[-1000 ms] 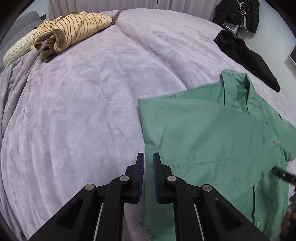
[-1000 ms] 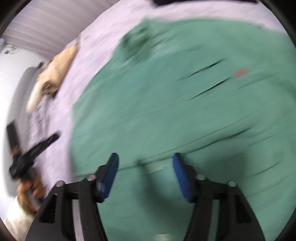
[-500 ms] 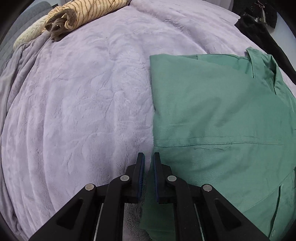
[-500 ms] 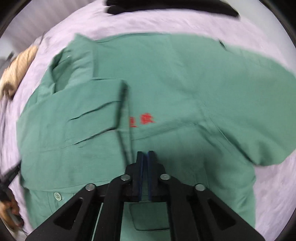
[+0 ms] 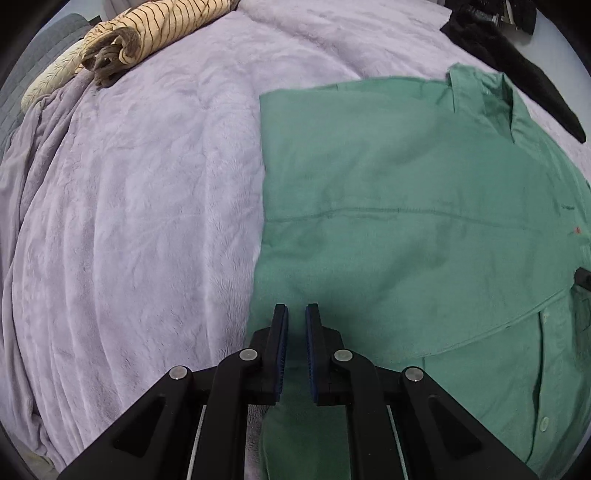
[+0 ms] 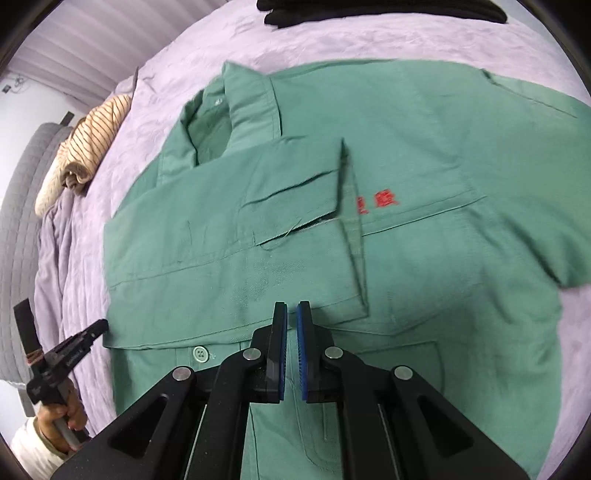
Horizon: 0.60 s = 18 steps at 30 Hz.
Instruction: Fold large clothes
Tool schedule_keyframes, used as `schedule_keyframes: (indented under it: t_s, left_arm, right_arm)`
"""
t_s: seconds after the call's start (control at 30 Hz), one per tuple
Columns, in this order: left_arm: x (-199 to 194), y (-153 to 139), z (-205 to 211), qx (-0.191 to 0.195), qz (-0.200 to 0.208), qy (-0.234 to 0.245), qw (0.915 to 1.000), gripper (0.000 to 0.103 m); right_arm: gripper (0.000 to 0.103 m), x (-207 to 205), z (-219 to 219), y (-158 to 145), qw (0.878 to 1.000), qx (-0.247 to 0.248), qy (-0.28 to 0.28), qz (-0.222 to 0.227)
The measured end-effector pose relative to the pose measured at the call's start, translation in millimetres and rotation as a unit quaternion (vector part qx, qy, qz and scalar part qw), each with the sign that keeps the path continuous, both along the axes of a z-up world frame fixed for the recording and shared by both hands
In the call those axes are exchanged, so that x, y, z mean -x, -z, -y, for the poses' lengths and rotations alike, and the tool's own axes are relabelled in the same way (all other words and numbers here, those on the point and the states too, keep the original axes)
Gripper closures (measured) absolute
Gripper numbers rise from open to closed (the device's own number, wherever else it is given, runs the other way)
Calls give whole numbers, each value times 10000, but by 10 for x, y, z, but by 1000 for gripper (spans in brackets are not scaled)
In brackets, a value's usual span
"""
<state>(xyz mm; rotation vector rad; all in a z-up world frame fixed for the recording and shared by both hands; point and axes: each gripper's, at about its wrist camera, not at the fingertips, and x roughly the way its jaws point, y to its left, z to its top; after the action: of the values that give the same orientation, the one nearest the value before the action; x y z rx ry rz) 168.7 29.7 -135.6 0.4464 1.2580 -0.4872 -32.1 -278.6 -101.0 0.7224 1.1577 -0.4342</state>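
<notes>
Big lilac blanket (image 5: pixel 129 221) under everything, plush and rumpled, filling the left half of the left wrist view. Green shirt (image 6: pixel 424 258) spread flat on it, collar away from the cameras, left side already folded in over the chest, sleeve lying across the front.

Only in the right wrist view: red lettering (image 6: pixel 376 201) on the chest, half covered by the folded sleeve edge, plus a front button (image 6: pixel 200 354), the collar opened up, and the other short sleeve out flat on the right. Also the left gripper (image 6: pixel 98 328) seen from outside, tip right at the shirt's left edge, held in a hand (image 6: pixel 62 413) with a white cuff.

Only in the left wrist view: that straight folded edge running up the shirt (image 5: pixel 406 221), with bare blanket beside it.

Striped yellow garment (image 5: pixel 147 33) rolled up at the far left, black clothes (image 5: pixel 517 70) at the far right, both well apart from the shirt.

Left gripper (image 5: pixel 296 314) narrowed to a slim gap, hovering over the shirt's near left edge, nothing pinched as far as visible. Right gripper (image 6: pixel 291 314) nearly closed, slim gap too, over the shirt's middle, empty.
</notes>
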Motion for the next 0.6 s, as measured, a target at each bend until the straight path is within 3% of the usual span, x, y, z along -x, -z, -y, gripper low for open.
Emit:
schedule_keyframes:
  t_s: [0.07, 0.13, 0.33, 0.37, 0.43, 0.47, 0.53, 0.57, 0.6]
  left_arm:
    - [55, 49, -14, -69, 53, 11, 10000, 92]
    - [96, -25, -10, -149, 98, 46, 9998, 92]
    - [315, -310, -78, -164, 87, 126, 9997, 92]
    - [345, -357, -84, -164, 84, 115, 9998, 92]
    - [434, -429, -91, -231, 66, 81, 9997, 92]
    - [484, -470, -101, -247, 64, 47, 9997, 92]
    - [581, -557, -134, -106, 63, -27, 9999, 92]
    - [614, -590, -144, -73, 69, -44, 9999, 82]
    - [648, -628, -153, -80, 87, -67, 9999, 62]
  right_arm:
    - [100, 26, 10, 97, 9995, 78, 21, -298]
    - [100, 94, 78, 85, 9994, -85, 188, -266]
    - [94, 486, 78, -215, 9989, -136, 348, -293]
    - [88, 558, 44, -271, 9988, -157, 354, -294]
    - [62, 635, -42, -350, 9988, -168, 372, -280]
    - [43, 597, -98, -344, 9988, -165, 382, -258]
    - [40, 710, -146, -448, 9991, -135, 346, -191]
    - [40, 727, -183, -484, 9992, -146, 326, -187]
    - [40, 762, -214, -515, 9991, -172, 351, -171]
